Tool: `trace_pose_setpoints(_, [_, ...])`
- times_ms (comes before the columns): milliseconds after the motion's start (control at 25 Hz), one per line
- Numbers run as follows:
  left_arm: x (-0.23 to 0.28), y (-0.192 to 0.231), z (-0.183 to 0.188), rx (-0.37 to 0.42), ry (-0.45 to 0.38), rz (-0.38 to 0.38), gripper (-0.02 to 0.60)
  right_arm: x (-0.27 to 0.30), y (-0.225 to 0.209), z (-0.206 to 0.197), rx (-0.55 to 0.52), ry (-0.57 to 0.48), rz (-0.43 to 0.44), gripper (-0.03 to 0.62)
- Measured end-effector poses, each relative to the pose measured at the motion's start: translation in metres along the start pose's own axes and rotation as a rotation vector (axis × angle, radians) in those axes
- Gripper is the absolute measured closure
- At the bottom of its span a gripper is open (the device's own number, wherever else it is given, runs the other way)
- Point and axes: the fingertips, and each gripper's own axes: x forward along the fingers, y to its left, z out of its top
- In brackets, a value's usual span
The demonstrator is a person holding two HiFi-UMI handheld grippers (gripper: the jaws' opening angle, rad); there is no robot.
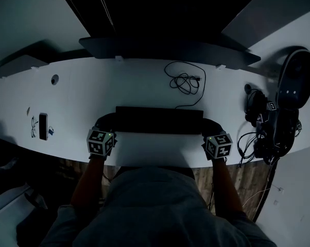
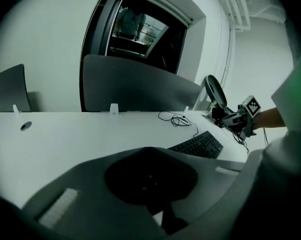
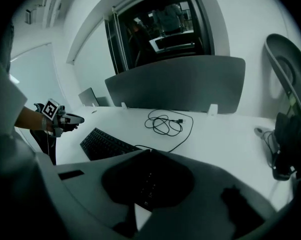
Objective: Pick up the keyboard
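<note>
A black keyboard (image 1: pixel 159 120) lies flat on the white desk (image 1: pixel 93 91), close to its near edge. My left gripper (image 1: pixel 107 123) sits at the keyboard's left end and my right gripper (image 1: pixel 208 124) at its right end; the dim light hides whether either touches it. In the left gripper view the jaws (image 2: pixel 150 151) are shut with nothing between them, and the keyboard (image 2: pixel 198 145) lies beyond, with the right gripper (image 2: pixel 240 119) past it. The right gripper's jaws (image 3: pixel 150 153) are also shut and hold nothing, with the keyboard (image 3: pixel 108 144) and the left gripper (image 3: pixel 65 119) ahead to the left.
The keyboard's coiled black cable (image 1: pixel 185 81) lies behind it. A phone (image 1: pixel 42 126) rests at the desk's left. A grey divider panel (image 1: pixel 165 48) stands along the back edge. Tangled cables and dark gear (image 1: pixel 271 125) sit at the right by a chair (image 1: pixel 296 78).
</note>
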Motion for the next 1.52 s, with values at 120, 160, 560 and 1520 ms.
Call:
trace_pose_setpoints(120, [0.007,0.011,-0.009,-0.019,0.034,0.021,0.575,0.007,-0.012,-0.011,0.032,0.027,-0.001,0.579])
trace_pose_setpoints(160, [0.010,0.013,-0.012,-0.023,0.046,0.024,0.574,0.008,-0.017,-0.015,0.044,0.034,-0.005,0.579])
trace_pose_setpoints(560, [0.036,0.033,-0.037,-0.109,0.168,0.029,0.486,0.027,-0.042,-0.033,0.116,0.095,0.001,0.507])
trace_pose_setpoints(1520, [0.069,0.033,-0.041,-0.302,0.276,-0.086,0.351,0.077,-0.054,-0.055,0.354,0.277,0.095,0.385])
